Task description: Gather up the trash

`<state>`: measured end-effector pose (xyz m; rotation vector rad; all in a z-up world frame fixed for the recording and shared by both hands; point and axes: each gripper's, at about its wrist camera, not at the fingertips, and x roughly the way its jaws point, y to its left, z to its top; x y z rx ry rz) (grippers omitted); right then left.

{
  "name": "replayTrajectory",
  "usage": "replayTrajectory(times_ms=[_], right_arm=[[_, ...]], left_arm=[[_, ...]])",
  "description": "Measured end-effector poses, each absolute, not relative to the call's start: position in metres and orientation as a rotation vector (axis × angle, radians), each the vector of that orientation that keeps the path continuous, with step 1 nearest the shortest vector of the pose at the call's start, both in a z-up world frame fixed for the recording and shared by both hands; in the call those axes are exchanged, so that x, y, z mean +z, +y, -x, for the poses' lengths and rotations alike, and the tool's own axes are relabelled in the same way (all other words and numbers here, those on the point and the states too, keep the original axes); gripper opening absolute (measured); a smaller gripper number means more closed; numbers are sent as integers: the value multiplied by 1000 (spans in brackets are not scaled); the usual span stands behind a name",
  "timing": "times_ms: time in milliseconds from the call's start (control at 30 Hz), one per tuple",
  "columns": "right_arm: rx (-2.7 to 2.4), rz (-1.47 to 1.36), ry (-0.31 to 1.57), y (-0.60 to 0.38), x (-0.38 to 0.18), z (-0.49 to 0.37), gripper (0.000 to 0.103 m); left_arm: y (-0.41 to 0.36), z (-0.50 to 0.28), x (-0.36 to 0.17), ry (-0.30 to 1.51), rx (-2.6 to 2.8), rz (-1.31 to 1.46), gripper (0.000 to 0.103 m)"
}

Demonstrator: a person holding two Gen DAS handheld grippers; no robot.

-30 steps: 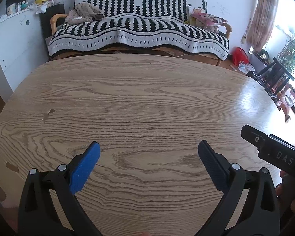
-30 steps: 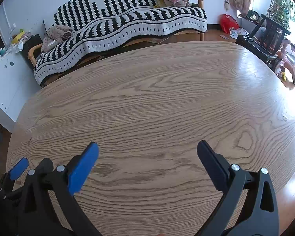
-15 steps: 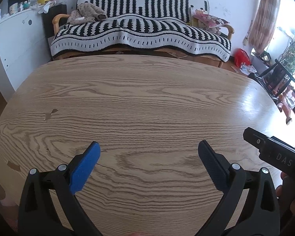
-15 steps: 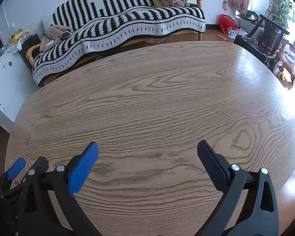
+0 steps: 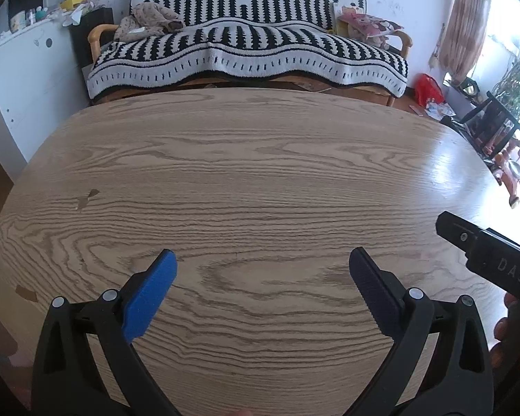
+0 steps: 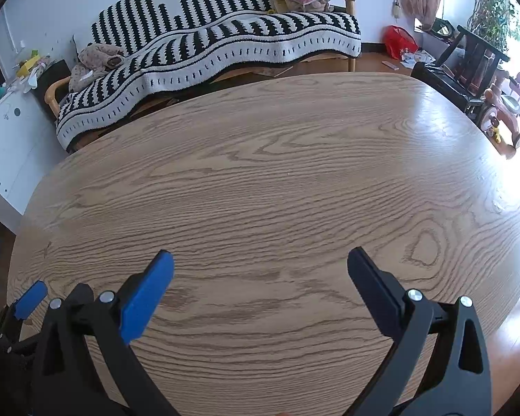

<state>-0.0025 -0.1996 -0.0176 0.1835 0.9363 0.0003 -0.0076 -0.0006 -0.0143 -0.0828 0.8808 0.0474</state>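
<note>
My left gripper (image 5: 261, 260) is open and empty over the near part of a wooden table (image 5: 260, 159). My right gripper (image 6: 260, 260) is open and empty too, over the same table (image 6: 277, 173). The right gripper's black body (image 5: 492, 260) shows at the right edge of the left wrist view. A blue fingertip of the left gripper (image 6: 31, 300) shows at the left edge of the right wrist view. I see no trash on the table top in either view. Small chipped marks (image 5: 86, 199) sit on the table's left side.
A sofa under a black-and-white striped blanket (image 5: 246, 52) stands behind the table. A white cabinet (image 5: 14, 79) stands at the left with clutter on top. A red bag (image 6: 400, 43), a dark chair (image 6: 475, 59) and a toy ride-on (image 6: 502, 118) stand on the floor at the right.
Both views have shifted slightly, the sofa sitting a little further right in the left wrist view. Both grippers stay open and empty.
</note>
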Motion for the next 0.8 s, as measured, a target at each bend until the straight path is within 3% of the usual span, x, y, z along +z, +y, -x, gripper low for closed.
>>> replayTrajectory(times_ms=[367,800], right_arm=[[-1,-182,946,-202,-19,2,97],[-46,13,931,-199,-33,-21,97]], left_arm=[[1,6,-19,927,-10,196,97],[-19,-8,-30,909,89,16,97]])
